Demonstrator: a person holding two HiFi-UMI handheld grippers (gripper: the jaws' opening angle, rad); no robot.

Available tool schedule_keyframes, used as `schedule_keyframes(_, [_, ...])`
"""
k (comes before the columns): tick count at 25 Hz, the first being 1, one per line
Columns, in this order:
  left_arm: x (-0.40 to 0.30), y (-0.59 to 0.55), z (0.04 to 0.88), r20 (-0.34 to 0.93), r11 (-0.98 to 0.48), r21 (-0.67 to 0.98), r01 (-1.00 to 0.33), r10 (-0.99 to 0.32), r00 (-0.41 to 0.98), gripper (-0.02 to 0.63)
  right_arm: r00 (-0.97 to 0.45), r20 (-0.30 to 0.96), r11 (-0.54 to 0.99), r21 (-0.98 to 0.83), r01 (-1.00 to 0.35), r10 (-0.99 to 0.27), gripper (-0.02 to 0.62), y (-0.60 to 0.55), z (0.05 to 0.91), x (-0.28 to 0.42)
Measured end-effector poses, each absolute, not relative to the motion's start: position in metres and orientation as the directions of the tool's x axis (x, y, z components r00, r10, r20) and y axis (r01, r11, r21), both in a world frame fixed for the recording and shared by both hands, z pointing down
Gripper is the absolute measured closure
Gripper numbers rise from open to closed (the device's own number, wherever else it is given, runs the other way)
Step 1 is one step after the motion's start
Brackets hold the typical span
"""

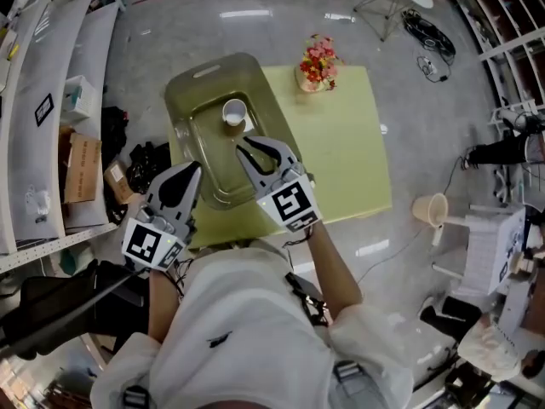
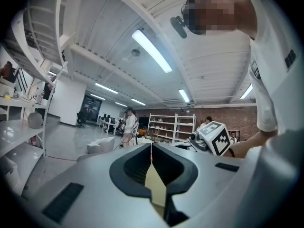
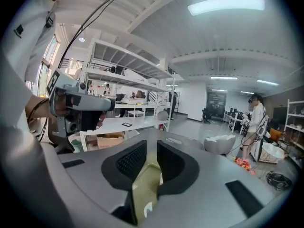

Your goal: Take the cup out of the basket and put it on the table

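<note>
Polished grey floor [image 1: 213, 15] surrounds a yellow-green table [image 1: 341, 152] in a wide workshop room.

On the person's right, the right gripper [image 1: 244, 146] reaches over the near rim of a translucent olive basket [image 1: 183, 88] that stands on the table's left part. Its own view shows its jaws [image 3: 152, 146] parted by a narrow slit with nothing pinched; only the basket's olive inside shows through the gap. From its tips in the head view, the white cup [image 1: 233, 112] sits at 12 o'clock, upright on the basket floor toward the far end, apart from the gripper.

The left gripper [image 1: 196, 169] hangs at about 8 o'clock from the right one, at the basket's near left corner. In its own view its jaws [image 2: 151, 148] are pressed together at the tips and hold nothing.

Farther out, a bunch of red and yellow flowers [image 1: 319, 62] stands at the table's 12 o'clock edge, at 2 o'clock from the cup. White shelving [image 1: 34, 118] runs along the 9 o'clock side, with a cardboard box [image 1: 81, 169] on the floor beside it.
</note>
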State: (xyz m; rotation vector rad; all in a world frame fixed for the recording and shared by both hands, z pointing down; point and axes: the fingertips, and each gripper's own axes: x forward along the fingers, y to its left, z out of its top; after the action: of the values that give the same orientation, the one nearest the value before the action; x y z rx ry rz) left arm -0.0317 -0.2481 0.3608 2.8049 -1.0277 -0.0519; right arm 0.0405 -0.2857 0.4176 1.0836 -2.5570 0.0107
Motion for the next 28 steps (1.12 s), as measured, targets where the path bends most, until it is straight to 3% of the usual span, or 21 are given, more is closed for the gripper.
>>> schedule_keyframes(12, [-0.04, -0.275, 0.365, 0.021, -0.775, 0.163, -0.61, -0.616, 0.788, 0.591, -0.583, 0.563, 0.776, 0.181, -0.605, -0.586, 0.421, -0.355, 0.491, 0.027])
schedule_keyframes(28, [-0.042, -0.289, 0.371, 0.021, -0.771, 0.189, -0.608, -0.616, 0.788, 0.591, -0.419, 0.771, 0.815, 0.213, -0.539, -0.479, 0.315, -0.402, 0.58, 0.018])
